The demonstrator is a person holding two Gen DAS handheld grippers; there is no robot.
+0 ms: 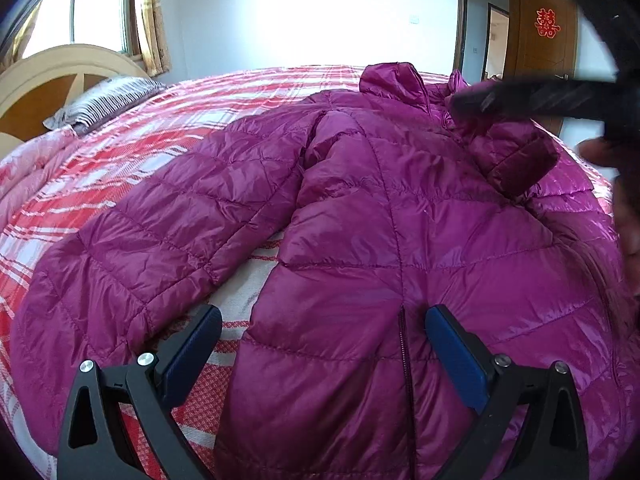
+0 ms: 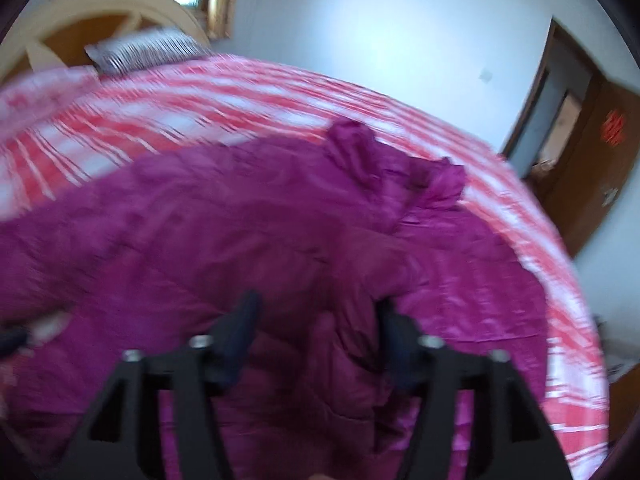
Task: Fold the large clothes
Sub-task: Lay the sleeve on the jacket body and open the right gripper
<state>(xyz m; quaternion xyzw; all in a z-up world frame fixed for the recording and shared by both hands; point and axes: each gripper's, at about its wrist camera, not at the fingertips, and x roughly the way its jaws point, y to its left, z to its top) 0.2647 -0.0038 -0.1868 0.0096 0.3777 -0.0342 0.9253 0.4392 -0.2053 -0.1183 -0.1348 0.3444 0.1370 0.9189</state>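
A magenta quilted puffer jacket (image 1: 360, 208) lies spread on the bed, front up, zipper (image 1: 406, 360) toward me. Its left sleeve (image 1: 160, 232) stretches out flat. The other sleeve is folded across the chest, cuff (image 1: 524, 160) on top. My left gripper (image 1: 324, 324) stands open just above the hem beside the zipper, holding nothing. In the blurred right wrist view, my right gripper (image 2: 318, 312) is open over the jacket (image 2: 200, 240), with the folded sleeve (image 2: 348, 280) bunched between its spread fingers. One right finger (image 1: 500, 98) shows as a dark blur above the cuff.
The bed wears a red and white plaid cover (image 1: 120, 148). A striped pillow (image 1: 108, 100) and curved wooden headboard (image 1: 48, 68) are at the far left. A wooden door (image 1: 544, 52) stands at the right. A hand (image 1: 600, 152) shows at the right edge.
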